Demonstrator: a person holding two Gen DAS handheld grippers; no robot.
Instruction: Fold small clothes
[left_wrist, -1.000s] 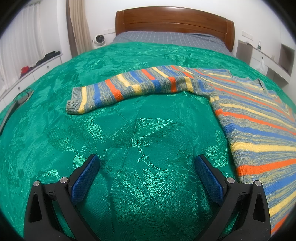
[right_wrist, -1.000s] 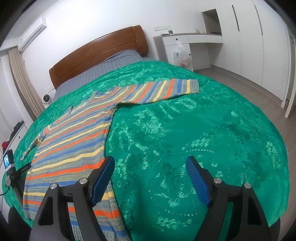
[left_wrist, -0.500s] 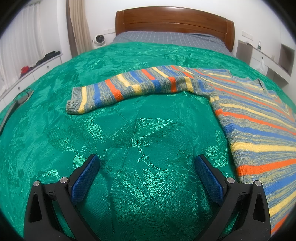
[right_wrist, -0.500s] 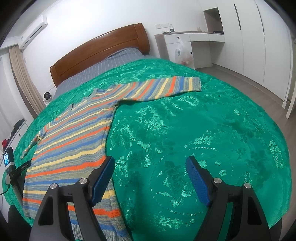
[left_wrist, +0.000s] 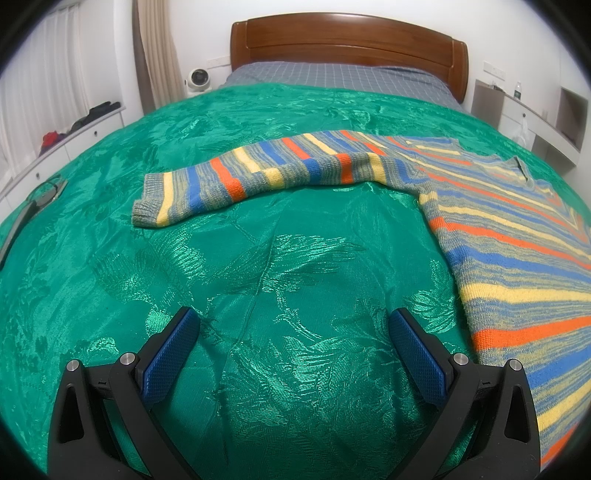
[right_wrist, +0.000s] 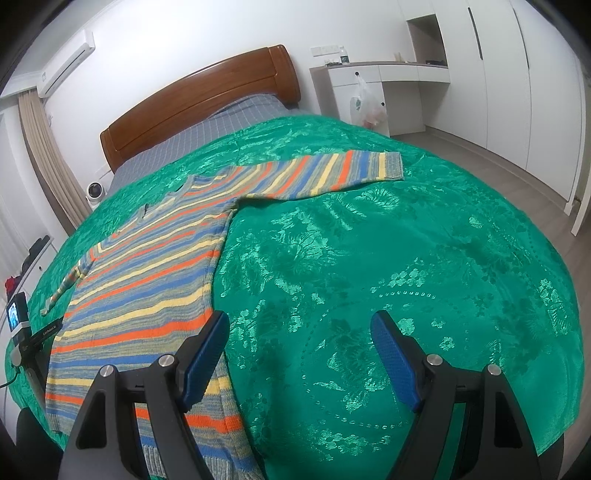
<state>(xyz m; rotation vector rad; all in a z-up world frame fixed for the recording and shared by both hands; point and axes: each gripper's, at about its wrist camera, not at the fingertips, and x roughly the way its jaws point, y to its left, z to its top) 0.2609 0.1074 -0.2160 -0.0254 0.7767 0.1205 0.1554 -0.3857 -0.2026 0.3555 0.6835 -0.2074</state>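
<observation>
A striped knit sweater (left_wrist: 517, 236) in orange, blue, yellow and grey lies flat on a green bedspread (left_wrist: 258, 266), both sleeves spread out. In the left wrist view one sleeve (left_wrist: 258, 173) reaches left, its cuff ahead of my left gripper (left_wrist: 295, 332), which is open, empty and above bare bedspread. In the right wrist view the sweater body (right_wrist: 147, 280) lies at left and the other sleeve (right_wrist: 325, 173) reaches right. My right gripper (right_wrist: 299, 332) is open and empty, its left finger (right_wrist: 203, 354) over the sweater's side edge near the hem.
A wooden headboard (left_wrist: 347, 40) and grey sheet (left_wrist: 332, 77) are at the far end. A white fan (left_wrist: 197, 79) stands by the curtain. A small camera on a stand (right_wrist: 18, 325) is at the bed's left edge. White desk and wardrobes (right_wrist: 480, 74) stand at right.
The right wrist view has shifted slightly, rising and turning a little, so the sweater sits a bit lower in it. The left gripper has not moved. Both stay open.
</observation>
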